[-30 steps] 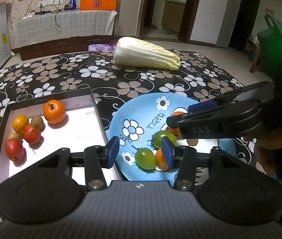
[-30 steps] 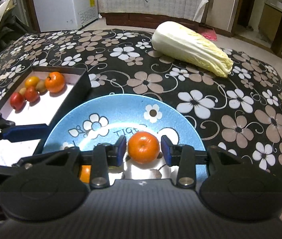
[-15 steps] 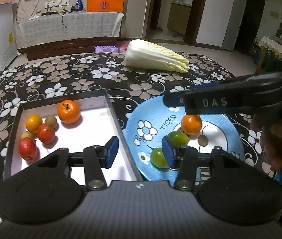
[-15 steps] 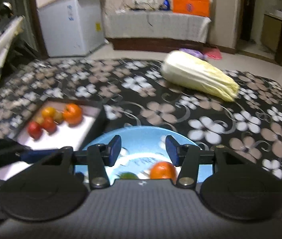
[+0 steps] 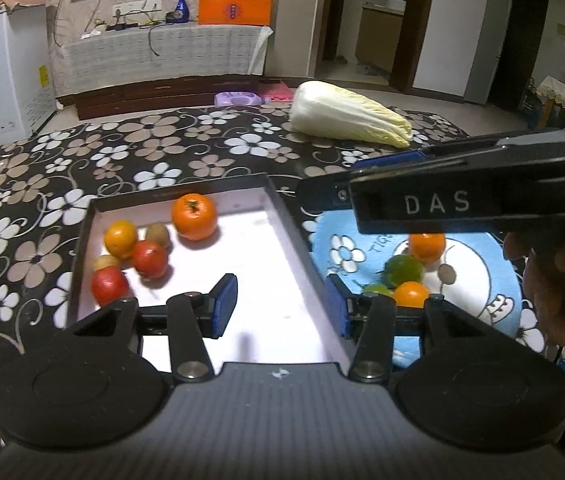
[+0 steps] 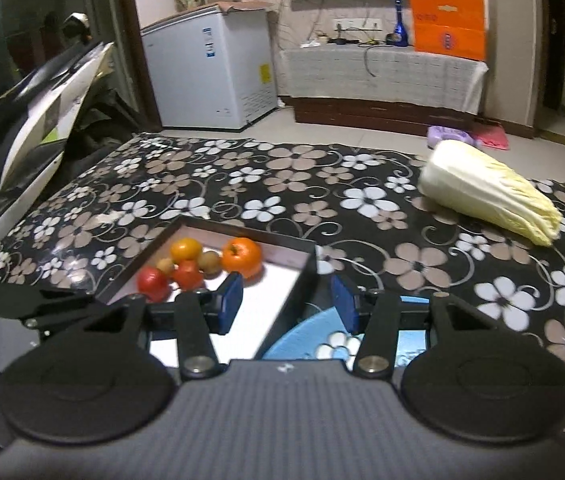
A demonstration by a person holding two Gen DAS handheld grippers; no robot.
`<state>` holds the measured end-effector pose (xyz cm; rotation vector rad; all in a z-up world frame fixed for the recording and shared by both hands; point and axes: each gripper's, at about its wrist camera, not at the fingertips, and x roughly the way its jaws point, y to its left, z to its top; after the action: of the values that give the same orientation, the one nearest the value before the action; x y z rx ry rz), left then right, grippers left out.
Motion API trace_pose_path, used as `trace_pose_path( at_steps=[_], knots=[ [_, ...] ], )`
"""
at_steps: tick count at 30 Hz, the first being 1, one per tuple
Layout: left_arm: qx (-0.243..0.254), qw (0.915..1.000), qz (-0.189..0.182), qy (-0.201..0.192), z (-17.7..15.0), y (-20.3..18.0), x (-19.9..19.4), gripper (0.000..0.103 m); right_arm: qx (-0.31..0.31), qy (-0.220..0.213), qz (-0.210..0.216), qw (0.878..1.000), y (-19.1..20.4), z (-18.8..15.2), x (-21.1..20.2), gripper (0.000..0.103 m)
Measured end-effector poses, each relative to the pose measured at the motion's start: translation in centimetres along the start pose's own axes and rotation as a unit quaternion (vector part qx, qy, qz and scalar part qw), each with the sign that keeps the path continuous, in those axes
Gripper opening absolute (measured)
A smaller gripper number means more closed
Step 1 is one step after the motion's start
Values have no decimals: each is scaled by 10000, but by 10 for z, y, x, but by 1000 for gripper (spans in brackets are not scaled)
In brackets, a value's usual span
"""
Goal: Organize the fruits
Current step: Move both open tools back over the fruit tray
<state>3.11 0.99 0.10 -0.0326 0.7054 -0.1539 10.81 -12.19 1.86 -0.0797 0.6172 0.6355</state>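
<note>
**Fingers empty over tray and plate as fruit sorting stands unfinished**

Fingers of both grippers stand spread with nothing between them. The left gripper (image 5: 280, 306) hangs at lower centre of its own view, straddling the right wall of the white-lined tray (image 5: 282, 216), where a large orange fruit (image 5: 194, 216), two red fruits, a yellow one and small brownish ones cluster in the upper left corner. The right gripper (image 6: 284, 304) points at that same wall, and its side crosses the left view's right half.

Several fruits are left on the blue plate (image 5: 494, 276): an orange one (image 5: 426, 246), a green one (image 5: 404, 268) and another orange one (image 5: 410, 294), touching or nearly so. That crowding is the likely hazard, since a finger pushed among round fruits could roll one off the rim onto the floral bench (image 6: 362, 200).

Only the left view shows the plate's fruits; the right view catches just the plate's edge, but reveals a white chest freezer (image 6: 210, 64) beyond the bench. A napa cabbage (image 6: 490, 192) lies untouched at right.
</note>
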Motion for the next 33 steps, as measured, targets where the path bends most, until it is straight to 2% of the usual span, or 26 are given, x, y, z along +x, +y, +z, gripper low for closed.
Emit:
trace_pose_path(
  at_steps=[13, 33],
  knots=[
    [-89, 9995, 295, 53, -7, 30, -8, 54, -211, 187, 269, 9992, 31, 3, 23, 52],
    [-268, 9979, 546, 211, -18, 64, -16, 54, -408, 528, 370, 9971, 59, 2, 58, 51]
  ],
)
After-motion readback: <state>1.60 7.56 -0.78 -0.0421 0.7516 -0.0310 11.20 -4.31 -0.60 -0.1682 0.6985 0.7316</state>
